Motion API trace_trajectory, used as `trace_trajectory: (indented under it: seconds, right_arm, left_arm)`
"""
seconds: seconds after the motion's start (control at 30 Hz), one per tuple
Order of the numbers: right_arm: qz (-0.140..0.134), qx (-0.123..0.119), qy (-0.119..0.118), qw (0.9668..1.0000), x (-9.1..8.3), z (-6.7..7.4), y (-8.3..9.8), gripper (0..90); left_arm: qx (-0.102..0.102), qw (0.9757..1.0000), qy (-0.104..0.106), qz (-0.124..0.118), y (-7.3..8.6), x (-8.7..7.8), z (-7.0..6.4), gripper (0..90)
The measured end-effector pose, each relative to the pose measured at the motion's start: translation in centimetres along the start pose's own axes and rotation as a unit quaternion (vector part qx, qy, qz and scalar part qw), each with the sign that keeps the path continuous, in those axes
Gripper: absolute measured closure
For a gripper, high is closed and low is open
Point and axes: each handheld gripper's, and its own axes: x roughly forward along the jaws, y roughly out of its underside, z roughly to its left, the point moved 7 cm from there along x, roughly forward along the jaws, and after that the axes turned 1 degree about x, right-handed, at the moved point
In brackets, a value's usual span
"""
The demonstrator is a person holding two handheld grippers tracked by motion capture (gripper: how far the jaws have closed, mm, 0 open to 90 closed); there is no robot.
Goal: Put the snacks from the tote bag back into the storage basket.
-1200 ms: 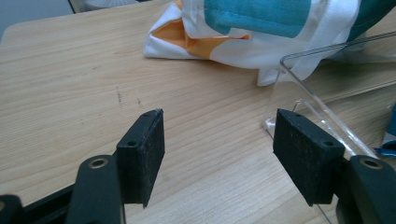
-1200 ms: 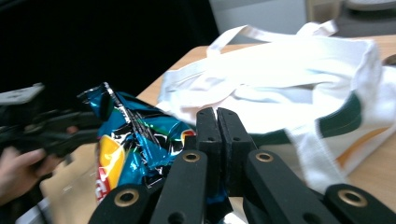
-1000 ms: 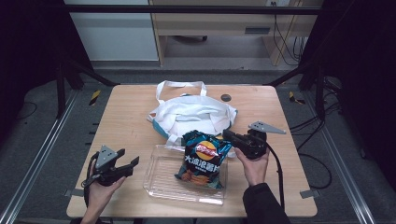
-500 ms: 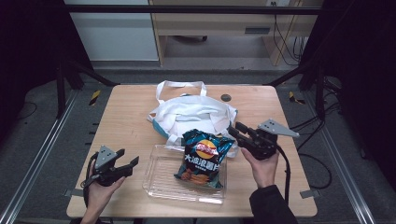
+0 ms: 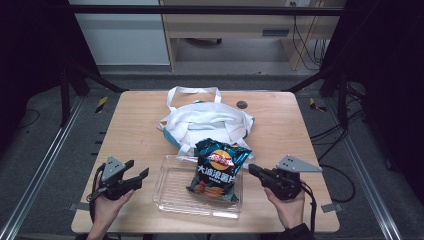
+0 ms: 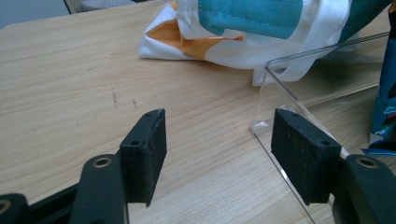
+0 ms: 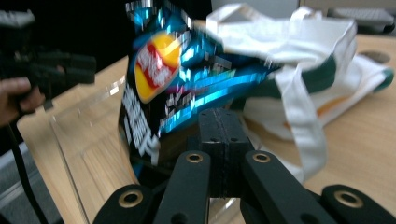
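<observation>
A blue chip bag [image 5: 218, 170] lies in a clear plastic tray [image 5: 170, 195], its top end resting by the white and teal tote bag [image 5: 210, 122]. My right gripper [image 5: 251, 170] sits just right of the tray, pointing at the bag. Its jaws have just been closing and are shut with nothing between them [image 7: 218, 126]; the chip bag [image 7: 163, 84] is blurred just beyond. My left gripper [image 5: 138, 168] rests left of the tray, open and empty. Its pads [image 6: 144, 154] face the tray's corner [image 6: 280, 70] and the tote bag [image 6: 261, 28].
The wooden table [image 5: 135, 125] has a small dark round hole [image 5: 242, 104] behind the tote bag. Its near edge runs just under both hands. Dark floor and metal frame rails surround it. The other hand's gripper [image 7: 70, 65] appears beyond the tray.
My right gripper let go of the chip bag's upper right corner, drew back to the right and toward the near edge, and shut. The bag stays in the tray. The left gripper kept still.
</observation>
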Motion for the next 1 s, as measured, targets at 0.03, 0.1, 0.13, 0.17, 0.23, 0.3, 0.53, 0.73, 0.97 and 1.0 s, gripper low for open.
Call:
trace_trajectory:
  seconds: [0.03,0.1,0.13,0.17,0.23,0.3,0.53,0.73,0.97,1.0]
  right_arm:
    - [0.011,0.0,0.0,0.9999,0.4,0.0,0.7,90.0]
    - [0.012,0.002,0.0,0.9999,0.5,0.0,0.9,90.0]
    - [0.014,0.0,0.0,0.9999,0.8,-0.1,1.2,90.0]
    - [0.015,-0.001,-0.001,0.9999,0.8,-0.1,1.4,90.0]
    - [0.017,-0.002,0.002,0.9999,0.9,-0.2,1.6,90.0]
    - [0.018,-0.004,0.011,0.9998,1.0,-0.7,2.0,88.7]
    - [0.015,0.002,0.058,0.9982,0.3,-4.2,2.9,67.0]
    - [0.019,0.002,0.118,0.9928,-0.3,-7.6,3.9,42.8]
    - [0.038,0.003,0.16,0.9863,-0.5,-10.0,4.9,31.4]
    - [0.039,0.002,0.164,0.9856,-0.5,-10.2,4.9,30.7]
  left_arm:
    - [0.002,1.0,0.0,0.0,0.0,0.0,0.0,35.9]
    - [0.0,1.0,0.002,-0.001,0.0,-0.1,0.0,36.2]
    - [0.0,1.0,0.002,-0.002,0.0,-0.1,0.0,36.7]
    - [-0.001,1.0,0.003,-0.002,0.0,-0.1,0.0,36.9]
    - [-0.001,1.0,0.004,-0.002,0.0,-0.1,0.0,37.1]
    - [0.0,1.0,0.005,-0.002,0.0,-0.1,-0.1,37.6]
    - [-0.001,1.0,0.006,-0.002,0.0,-0.1,-0.1,37.9]
    - [-0.003,1.0,0.0,0.002,0.1,0.0,0.4,37.2]
    - [-0.015,0.9998,-0.009,0.008,0.5,0.1,1.2,35.2]
    - [-0.019,0.9997,-0.01,0.009,0.5,0.2,1.3,34.9]
